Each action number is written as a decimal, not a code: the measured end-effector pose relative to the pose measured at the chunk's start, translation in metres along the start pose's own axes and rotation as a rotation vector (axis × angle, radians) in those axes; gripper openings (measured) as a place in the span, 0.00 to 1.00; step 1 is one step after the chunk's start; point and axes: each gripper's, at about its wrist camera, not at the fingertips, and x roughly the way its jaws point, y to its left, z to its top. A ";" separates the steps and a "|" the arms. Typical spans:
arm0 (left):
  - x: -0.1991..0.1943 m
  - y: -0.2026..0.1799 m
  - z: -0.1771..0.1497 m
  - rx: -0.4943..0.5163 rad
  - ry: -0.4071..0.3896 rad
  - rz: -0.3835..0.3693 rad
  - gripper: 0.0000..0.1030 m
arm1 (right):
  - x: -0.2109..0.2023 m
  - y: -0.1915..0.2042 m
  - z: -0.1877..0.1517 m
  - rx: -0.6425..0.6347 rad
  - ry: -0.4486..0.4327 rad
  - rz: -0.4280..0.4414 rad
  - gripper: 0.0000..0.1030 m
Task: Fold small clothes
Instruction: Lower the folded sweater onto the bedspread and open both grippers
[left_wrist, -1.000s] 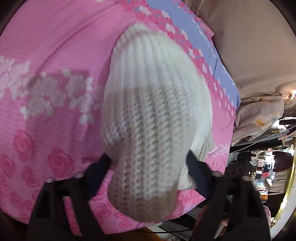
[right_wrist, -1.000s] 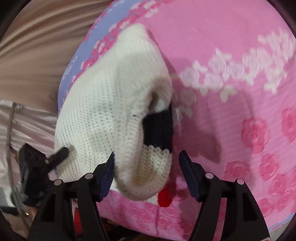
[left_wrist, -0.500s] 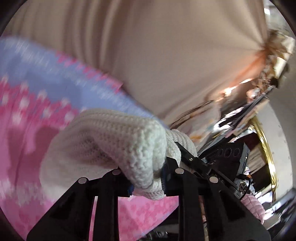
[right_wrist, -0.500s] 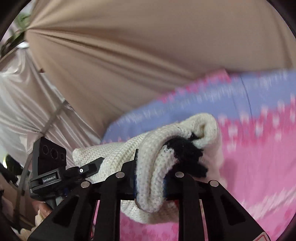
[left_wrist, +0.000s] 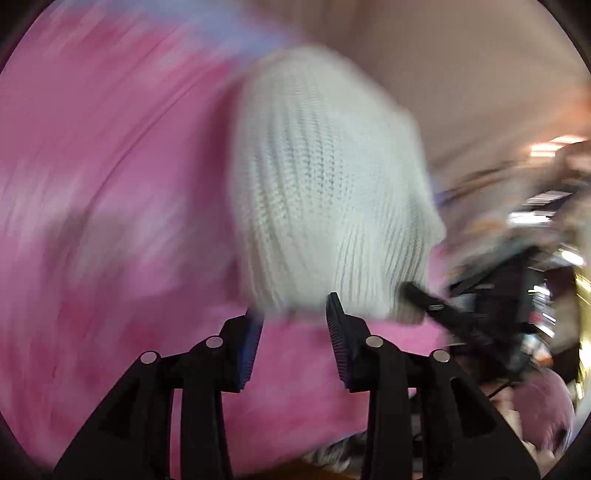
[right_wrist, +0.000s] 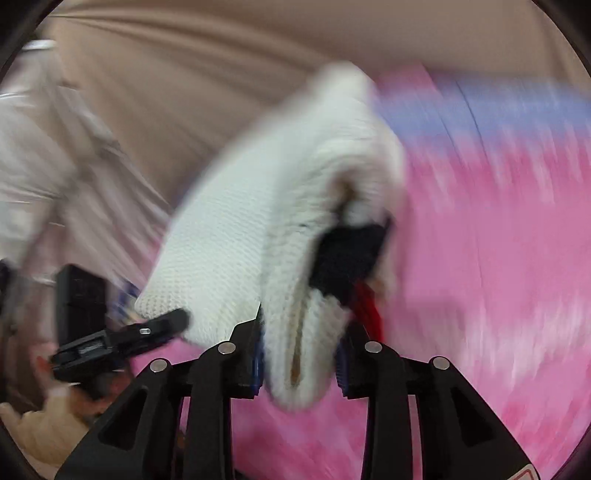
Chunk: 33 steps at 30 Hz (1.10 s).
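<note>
Left wrist view is smeared, but I can see my left hand-held gripper (left_wrist: 293, 328) with its fingers parted a moderate way; the near edge of the white knit garment (left_wrist: 325, 192) sits right at their tips, and I cannot tell whether the blue ribbed pads (left_wrist: 248, 347) actually touch it. That garment is a chunky, ribbed knit, bunched into a rounded mound over the pink floral bedspread (left_wrist: 110, 166). At its right edge I can make out the black tip of the other tool. From the right wrist view, my right hand-held gripper (right_wrist: 299, 354) is pinching a thick folded edge of the same knit (right_wrist: 258, 221) between its pads, the fabric filling the gap. A black patch (right_wrist: 347, 254) and a red strip (right_wrist: 367, 310) show inside the fold. Behind hangs a beige pleated curtain (right_wrist: 184, 92); the bedspread there carries a blue band (right_wrist: 498, 107)
</note>
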 end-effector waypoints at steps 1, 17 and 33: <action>0.007 0.016 -0.013 -0.047 0.033 0.031 0.30 | 0.010 -0.011 -0.013 0.028 0.034 -0.027 0.18; 0.000 -0.061 0.057 0.167 -0.192 0.259 0.59 | 0.023 0.028 0.077 -0.054 -0.119 -0.079 0.13; 0.032 -0.033 0.019 0.166 -0.076 0.474 0.60 | 0.038 0.031 0.010 -0.194 -0.058 -0.226 0.12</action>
